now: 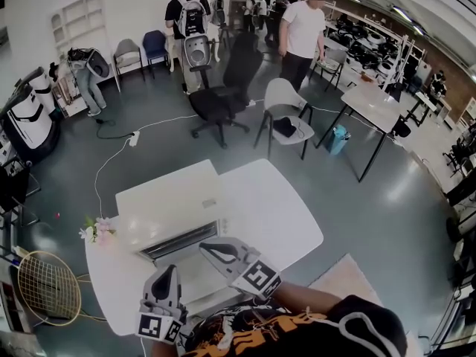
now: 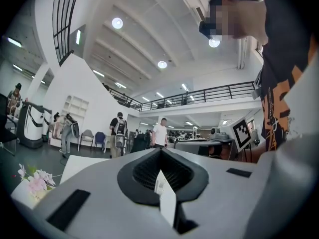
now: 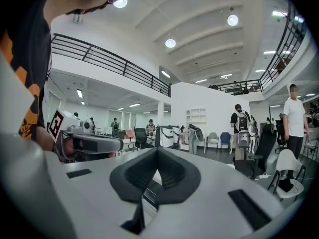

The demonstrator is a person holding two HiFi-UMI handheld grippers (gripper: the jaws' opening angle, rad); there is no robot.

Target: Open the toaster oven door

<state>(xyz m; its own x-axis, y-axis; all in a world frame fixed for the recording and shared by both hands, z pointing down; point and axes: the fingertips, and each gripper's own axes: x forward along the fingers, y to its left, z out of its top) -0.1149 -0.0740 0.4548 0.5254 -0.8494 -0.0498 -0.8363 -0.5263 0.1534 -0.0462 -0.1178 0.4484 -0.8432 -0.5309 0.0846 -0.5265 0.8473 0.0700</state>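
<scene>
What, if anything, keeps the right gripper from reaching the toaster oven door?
Nothing visible, so probably yes: the right gripper hangs close in front of the toaster oven door. Its jaws look shut, though.

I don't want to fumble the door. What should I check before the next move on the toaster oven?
1. Toaster oven door looks closed: ok.
2. Where to grasp it: cannot tell.
3. Right gripper near the oven front: ok.
4. Right gripper's jaws apart for grasping: not ok, together, empty.
5. Left gripper clear of the door: ok.
6. Flowers beside oven, outside door's path: ok.
</scene>
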